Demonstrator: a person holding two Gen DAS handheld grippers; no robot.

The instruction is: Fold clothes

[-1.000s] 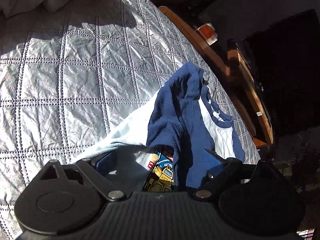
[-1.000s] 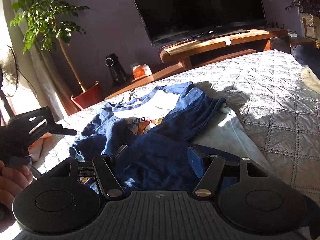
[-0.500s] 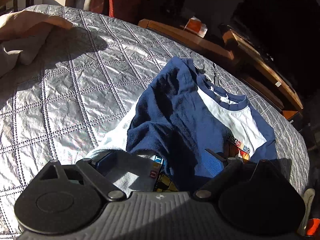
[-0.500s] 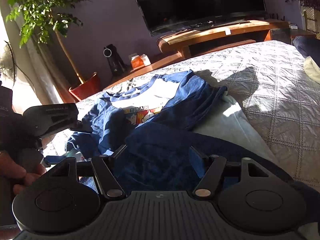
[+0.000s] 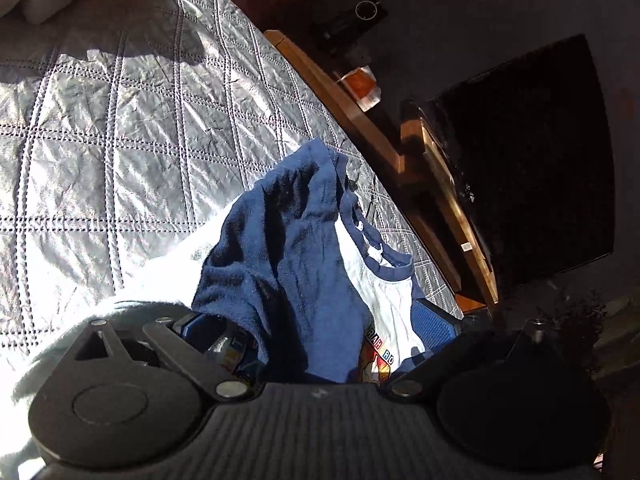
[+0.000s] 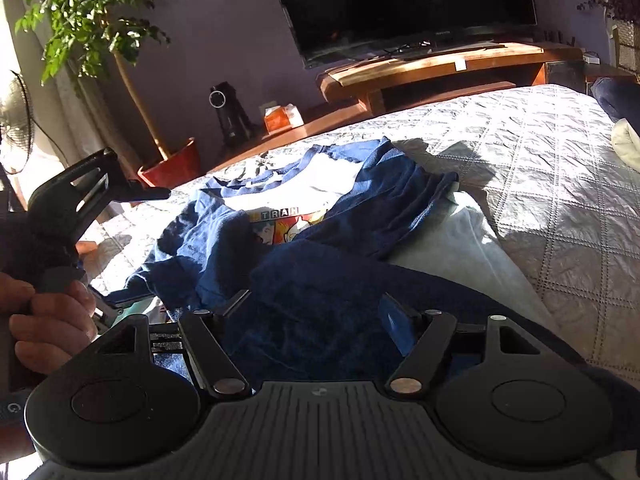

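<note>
A white shirt with navy sleeves, a navy collar and a colourful print lies crumpled on the quilted bed. In the right wrist view the shirt spreads toward the bed's far edge, over a pale blue-grey garment. My left gripper straddles a navy sleeve fold; its jaws are opening and the pads stand clear of the cloth. My right gripper has dark navy cloth lying between its wide, slightly opening fingers. A hand holds the left gripper at the shirt's left side.
A dark television sits on a wooden stand beyond the bed. A plant in a red pot, a black device and an orange box line the wall. More clothes lie at the bed's right.
The left view swung right and then back, and the left jaws stand wider around the navy fold. In the right view the left gripper tilted its upper finger higher. The right gripper stayed put.
</note>
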